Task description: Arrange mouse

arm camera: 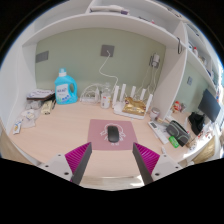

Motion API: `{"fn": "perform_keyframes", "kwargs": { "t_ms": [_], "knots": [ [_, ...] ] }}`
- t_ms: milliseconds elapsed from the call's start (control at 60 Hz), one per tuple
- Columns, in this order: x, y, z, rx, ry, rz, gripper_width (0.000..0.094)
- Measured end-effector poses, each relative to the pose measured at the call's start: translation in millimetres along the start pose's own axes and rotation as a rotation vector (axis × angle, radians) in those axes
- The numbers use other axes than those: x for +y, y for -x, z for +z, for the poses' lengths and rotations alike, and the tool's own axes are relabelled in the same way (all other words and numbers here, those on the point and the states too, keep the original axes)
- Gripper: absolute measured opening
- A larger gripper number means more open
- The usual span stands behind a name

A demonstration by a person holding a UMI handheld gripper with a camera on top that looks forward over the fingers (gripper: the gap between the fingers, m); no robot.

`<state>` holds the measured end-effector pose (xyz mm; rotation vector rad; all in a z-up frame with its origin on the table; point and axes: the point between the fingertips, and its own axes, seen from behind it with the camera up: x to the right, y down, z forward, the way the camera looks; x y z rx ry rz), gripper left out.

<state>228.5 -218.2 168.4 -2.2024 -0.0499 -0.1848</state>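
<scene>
tongs [113, 160] spread wide, mouse [113, 133] just ahead, centred on mousepad [97, 128], bare desk [60, 135] alongside

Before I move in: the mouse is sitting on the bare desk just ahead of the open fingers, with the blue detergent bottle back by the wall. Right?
Not quite. In the gripper view the mouse lies on a pink mouse pad, not on bare desk. The rest holds: it is just ahead of the open gripper, and the blue detergent bottle stands by the wall.

You get soft, even indoor light on the worktop [60, 135] — edges bend strongly, small details blur.
</scene>
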Motion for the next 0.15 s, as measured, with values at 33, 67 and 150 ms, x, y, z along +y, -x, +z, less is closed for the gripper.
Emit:
{"fn": "perform_keyframes", "kwargs": {
  "t_ms": [33, 67, 150],
  "knots": [
    [-1.2, 0.9, -3.0, 0.001, -0.003, 0.004, 0.085],
    [-0.9, 1.3, -5.1, 0.001, -0.004, 0.004, 0.0851],
    [0.4, 0.9, -8.4, 0.003, -0.01, 0.004, 0.085]
  ]
}}
